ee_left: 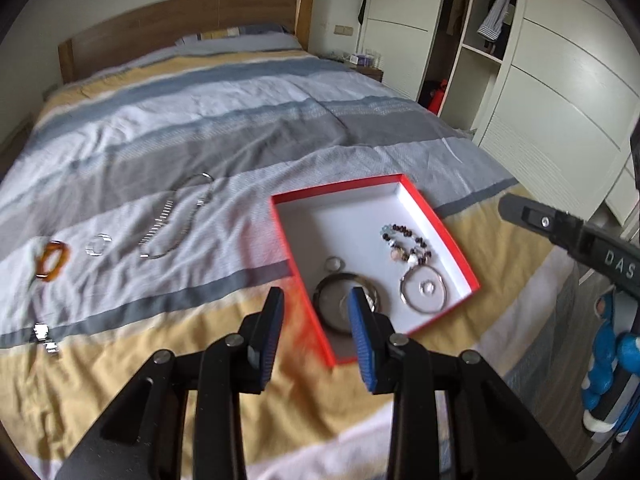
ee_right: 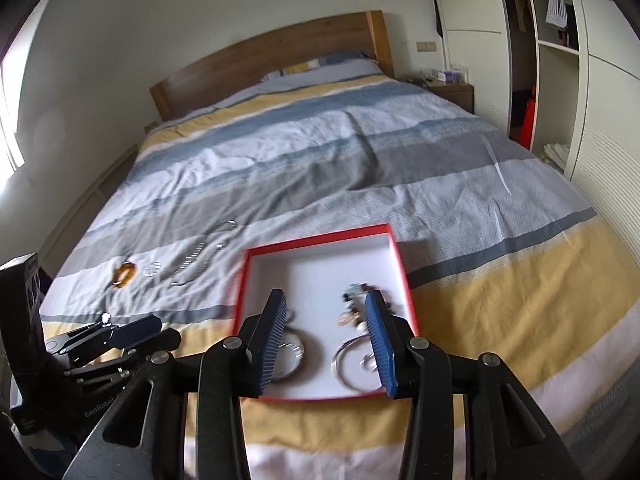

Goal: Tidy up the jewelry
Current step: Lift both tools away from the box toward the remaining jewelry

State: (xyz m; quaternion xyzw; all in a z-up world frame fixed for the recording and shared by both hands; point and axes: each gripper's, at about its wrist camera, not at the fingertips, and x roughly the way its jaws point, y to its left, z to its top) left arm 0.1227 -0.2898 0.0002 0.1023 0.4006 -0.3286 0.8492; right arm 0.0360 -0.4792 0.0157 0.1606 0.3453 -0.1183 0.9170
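A red box [ee_left: 438, 216] [ee_right: 320, 242] with a white inside lies on the striped bedspread. In it are a beaded bracelet [ee_left: 408, 242] [ee_right: 354, 294], a silver bangle [ee_left: 424, 292] [ee_right: 352, 360], a dark bangle [ee_left: 336, 304] [ee_right: 294, 354] and a small ring [ee_left: 334, 263]. Left of the box lie a silver chain necklace [ee_left: 176, 216] [ee_right: 200, 258], a clear ring [ee_left: 98, 245] [ee_right: 152, 269], an amber bracelet [ee_left: 52, 260] [ee_right: 123, 274] and a small silver piece [ee_left: 44, 336] [ee_right: 106, 318]. My left gripper [ee_left: 316, 320] [ee_right: 120, 332] is open and empty over the box's near left edge. My right gripper [ee_right: 328, 328] is open and empty above the box.
The bed has a wooden headboard [ee_left: 180, 28] and pillows at the far end. A nightstand [ee_right: 452, 90] and white wardrobes [ee_left: 560, 100] stand to the right. A black box [ee_right: 24, 320] stands at the left of the right wrist view.
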